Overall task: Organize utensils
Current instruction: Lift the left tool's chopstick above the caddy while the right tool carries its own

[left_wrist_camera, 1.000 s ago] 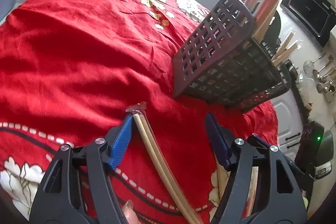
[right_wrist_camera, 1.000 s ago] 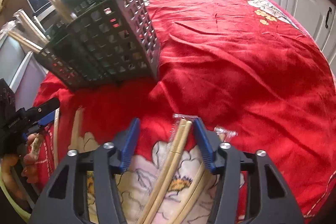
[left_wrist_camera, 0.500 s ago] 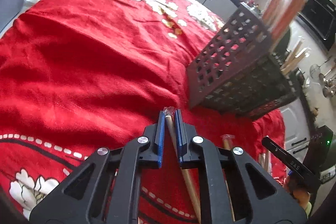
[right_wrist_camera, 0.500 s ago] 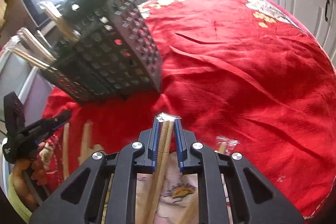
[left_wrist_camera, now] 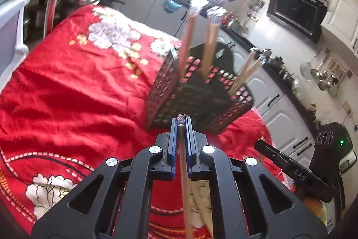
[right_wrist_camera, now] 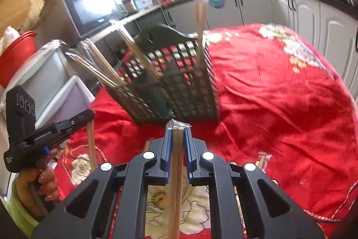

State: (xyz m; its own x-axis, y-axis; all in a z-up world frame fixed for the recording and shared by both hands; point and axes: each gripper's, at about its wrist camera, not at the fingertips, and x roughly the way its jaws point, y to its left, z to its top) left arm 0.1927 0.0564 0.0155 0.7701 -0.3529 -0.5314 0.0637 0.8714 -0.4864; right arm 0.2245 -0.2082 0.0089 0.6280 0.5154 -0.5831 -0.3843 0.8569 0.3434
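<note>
- The left gripper (left_wrist_camera: pixel 180 127) is clenching a single pale wooden chopstick in clear wrapping (left_wrist_camera: pixel 184 162); the stick is running back between the blue pads and out of the lower edge of the left wrist view.
- The right gripper (right_wrist_camera: pixel 177 134) is clamping a wrapped pair of pale wooden chopsticks (right_wrist_camera: pixel 176 169), whose crimped clear wrapper end is projecting just past the fingertips.
- The black perforated plastic utensil basket (right_wrist_camera: pixel 179 91) is standing on the worktop covered with a red floral cloth (right_wrist_camera: pixel 279 91), directly ahead of both grippers.
- Several wrapped chopsticks (right_wrist_camera: pixel 105 68) are leaning out of the basket at differing angles; one pair (right_wrist_camera: pixel 200 37) is standing nearly upright at its corner.
- More wrapped chopsticks (right_wrist_camera: pixel 91 145) are lying on the cloth near the grippers.
- In the right wrist view, the person's left hand (right_wrist_camera: pixel 42 185) is gripping the handle of the left tool at the left edge.
- Grey kitchen cabinets (right_wrist_camera: pixel 302 12) are lining the background.
</note>
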